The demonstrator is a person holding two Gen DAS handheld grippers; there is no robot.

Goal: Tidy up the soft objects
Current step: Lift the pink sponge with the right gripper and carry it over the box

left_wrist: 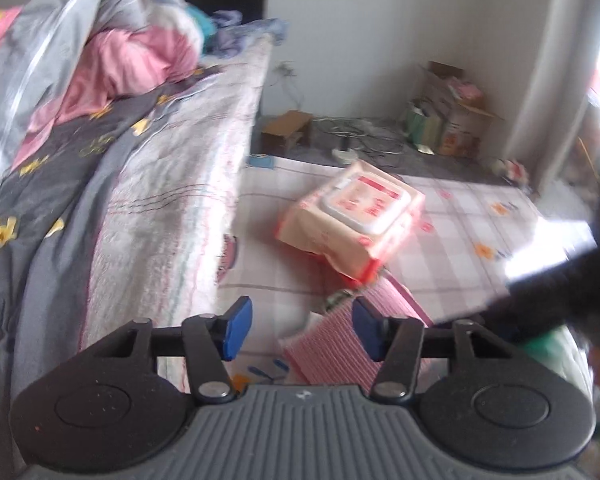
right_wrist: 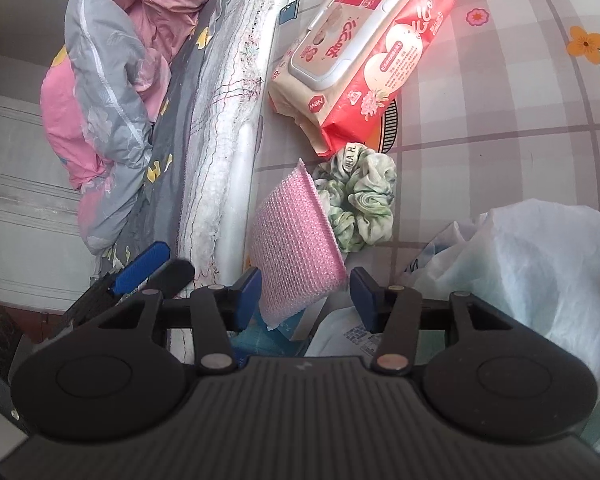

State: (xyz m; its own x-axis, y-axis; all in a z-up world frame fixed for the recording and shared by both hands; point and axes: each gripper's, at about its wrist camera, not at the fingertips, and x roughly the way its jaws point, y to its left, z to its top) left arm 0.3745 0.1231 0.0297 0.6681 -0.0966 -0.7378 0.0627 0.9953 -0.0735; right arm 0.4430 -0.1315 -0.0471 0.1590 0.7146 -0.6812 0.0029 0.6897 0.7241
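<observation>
A pink knitted cloth [right_wrist: 296,240] lies on the checked tabletop beside a green tie-dye scrunchie [right_wrist: 360,200]. A pack of wet wipes [right_wrist: 364,52] lies beyond them. My right gripper [right_wrist: 306,300] is open, its blue pads on either side of the cloth's near end, above it. My left gripper [left_wrist: 300,328] is open and empty; the pink cloth [left_wrist: 340,344] lies just past its right pad, with the wipes pack [left_wrist: 352,216] farther off. The left gripper's blue pad [right_wrist: 142,268] shows at the lower left of the right wrist view.
A bed with a grey and pink quilt [left_wrist: 80,80] borders the table on the left. A white plastic bag [right_wrist: 532,272] sits at the right. Paper packets [right_wrist: 340,332] lie under my right gripper. Cardboard boxes [left_wrist: 448,116] and cables lie on the floor beyond.
</observation>
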